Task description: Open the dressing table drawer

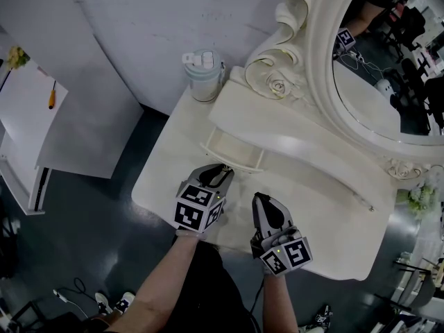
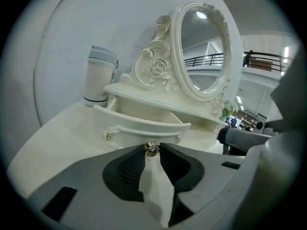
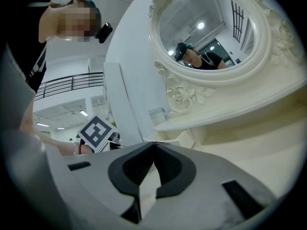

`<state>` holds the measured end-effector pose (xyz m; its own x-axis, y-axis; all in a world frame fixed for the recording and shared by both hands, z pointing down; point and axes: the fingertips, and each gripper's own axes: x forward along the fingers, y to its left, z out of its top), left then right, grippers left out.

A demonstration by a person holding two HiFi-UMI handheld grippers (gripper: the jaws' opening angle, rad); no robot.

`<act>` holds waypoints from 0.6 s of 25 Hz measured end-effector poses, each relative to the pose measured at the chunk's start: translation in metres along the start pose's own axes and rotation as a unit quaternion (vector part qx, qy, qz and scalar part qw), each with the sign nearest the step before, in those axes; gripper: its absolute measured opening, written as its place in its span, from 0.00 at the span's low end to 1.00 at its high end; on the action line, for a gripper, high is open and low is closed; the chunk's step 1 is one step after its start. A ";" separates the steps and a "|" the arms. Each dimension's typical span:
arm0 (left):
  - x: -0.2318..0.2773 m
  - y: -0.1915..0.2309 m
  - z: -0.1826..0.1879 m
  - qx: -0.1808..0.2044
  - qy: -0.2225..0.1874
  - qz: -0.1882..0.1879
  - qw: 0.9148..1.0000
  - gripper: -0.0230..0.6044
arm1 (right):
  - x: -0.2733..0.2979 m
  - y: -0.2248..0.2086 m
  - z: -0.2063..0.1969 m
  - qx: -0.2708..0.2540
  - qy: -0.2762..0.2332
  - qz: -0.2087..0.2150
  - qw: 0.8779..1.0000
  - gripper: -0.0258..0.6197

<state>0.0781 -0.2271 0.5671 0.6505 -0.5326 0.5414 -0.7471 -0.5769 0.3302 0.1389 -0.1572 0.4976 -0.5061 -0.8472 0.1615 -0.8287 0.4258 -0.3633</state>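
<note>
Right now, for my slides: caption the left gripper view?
Left claw pinches the knob of the open drawer, mirror above.

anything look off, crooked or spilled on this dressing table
Nothing looks spilled or broken. The only thing out of line is the small drawer, pulled out from under the shelf, with the left gripper closed on its knob. The cup stands upright at the back corner.

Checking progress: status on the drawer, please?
Left tool shut on knob. Right tool shut, empty. Drawer partly out. Nothing blocking; tumbler well behind.
</note>
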 end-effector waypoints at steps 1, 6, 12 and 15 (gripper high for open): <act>0.000 0.000 0.000 0.000 0.000 0.000 1.000 0.20 | 0.000 0.000 0.000 0.000 0.000 0.000 1.000 0.05; -0.001 0.000 -0.001 -0.002 0.001 -0.002 1.000 0.21 | 0.002 0.001 -0.001 -0.001 0.002 0.002 1.000 0.05; -0.004 -0.001 -0.004 -0.004 0.004 -0.003 1.000 0.21 | 0.001 0.002 0.000 0.000 0.002 0.002 1.000 0.05; -0.006 -0.001 -0.004 -0.007 0.003 -0.003 1.000 0.21 | 0.002 0.002 0.001 0.002 0.001 0.002 1.000 0.05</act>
<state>0.0745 -0.2206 0.5671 0.6543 -0.5254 0.5440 -0.7449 -0.5718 0.3437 0.1367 -0.1580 0.4964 -0.5104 -0.8445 0.1626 -0.8256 0.4283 -0.3673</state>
